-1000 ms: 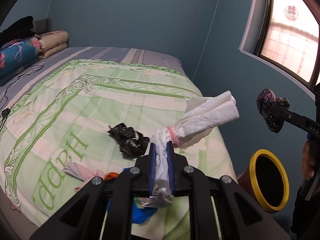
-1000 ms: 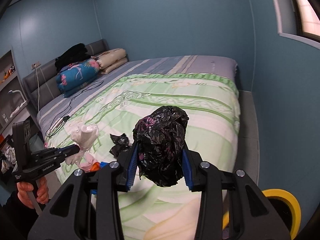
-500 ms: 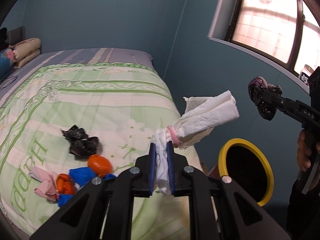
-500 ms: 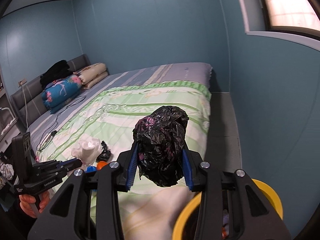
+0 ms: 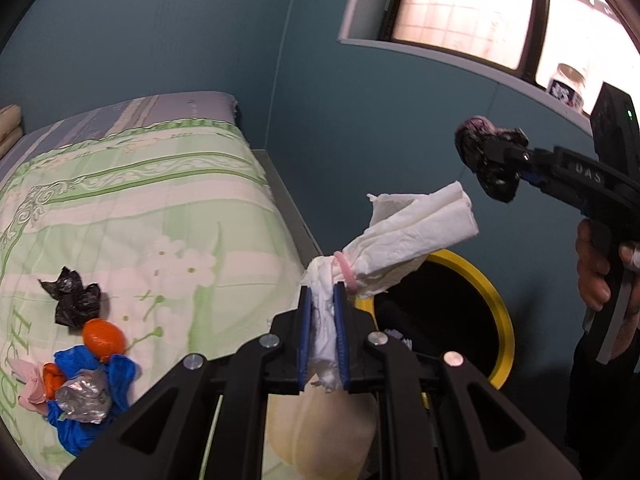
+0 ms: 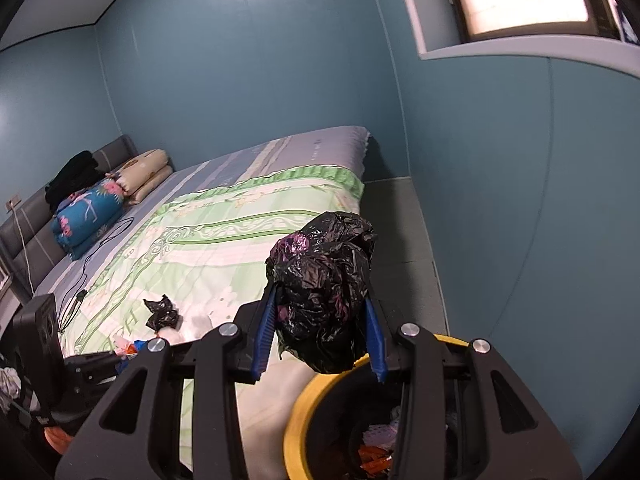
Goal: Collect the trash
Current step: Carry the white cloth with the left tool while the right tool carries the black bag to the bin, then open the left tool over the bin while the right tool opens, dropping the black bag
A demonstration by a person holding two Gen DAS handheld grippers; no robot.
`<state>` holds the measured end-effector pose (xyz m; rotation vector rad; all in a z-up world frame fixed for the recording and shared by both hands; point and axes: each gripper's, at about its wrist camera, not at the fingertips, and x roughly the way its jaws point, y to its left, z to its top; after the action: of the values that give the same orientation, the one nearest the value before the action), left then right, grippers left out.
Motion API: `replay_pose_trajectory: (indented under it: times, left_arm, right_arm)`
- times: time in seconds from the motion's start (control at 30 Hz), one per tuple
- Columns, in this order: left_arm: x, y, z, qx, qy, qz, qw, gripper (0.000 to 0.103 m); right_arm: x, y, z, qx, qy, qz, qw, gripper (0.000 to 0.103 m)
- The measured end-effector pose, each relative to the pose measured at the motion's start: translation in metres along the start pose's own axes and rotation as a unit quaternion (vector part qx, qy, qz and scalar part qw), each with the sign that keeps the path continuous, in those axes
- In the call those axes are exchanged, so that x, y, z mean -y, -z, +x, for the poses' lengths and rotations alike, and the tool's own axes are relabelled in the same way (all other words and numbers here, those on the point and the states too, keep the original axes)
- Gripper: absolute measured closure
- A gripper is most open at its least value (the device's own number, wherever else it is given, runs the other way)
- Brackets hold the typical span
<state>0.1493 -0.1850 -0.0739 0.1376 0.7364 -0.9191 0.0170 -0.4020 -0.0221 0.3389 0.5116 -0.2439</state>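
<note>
My left gripper (image 5: pixel 323 308) is shut on a white tissue bundle (image 5: pixel 404 240) tied with a pink band, held beside the bed's edge, just left of the yellow-rimmed bin (image 5: pixel 502 312). My right gripper (image 6: pixel 320 316) is shut on a crumpled black plastic bag (image 6: pixel 324 292), which hangs over the yellow-rimmed bin (image 6: pixel 298 412); in the left wrist view the black bag (image 5: pixel 486 162) sits high above the bin. On the green quilt (image 5: pixel 140 216) lie a small black bag (image 5: pixel 74 300), an orange ball (image 5: pixel 103 338), blue plastic (image 5: pixel 116 376) and a foil wad (image 5: pixel 84 396).
The bin stands on the floor between the bed and the blue wall (image 6: pixel 500 220); trash lies inside it. A window ledge (image 5: pixel 520 84) carries a jar (image 5: pixel 568 86). Pillows (image 6: pixel 88 208) and a cable (image 6: pixel 100 252) lie at the bed's far end. A person's hand (image 5: pixel 596 264) grips the right tool.
Both grippers swung right from over the quilt toward the bin, keeping their loads. The bin now sits under the black bag and close beside the tissue bundle.
</note>
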Motion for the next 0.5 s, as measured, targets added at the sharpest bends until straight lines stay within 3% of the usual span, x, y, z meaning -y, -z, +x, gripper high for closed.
replay_pose_trajectory:
  times: [0.5]
  left_arm:
    - [0.065,0.015,0.058,-0.07,0.051,0.05,0.995,0.093]
  right_arm:
    - [0.052,0.019,0.013,-0.034,0.02,0.061,0.997,0.066]
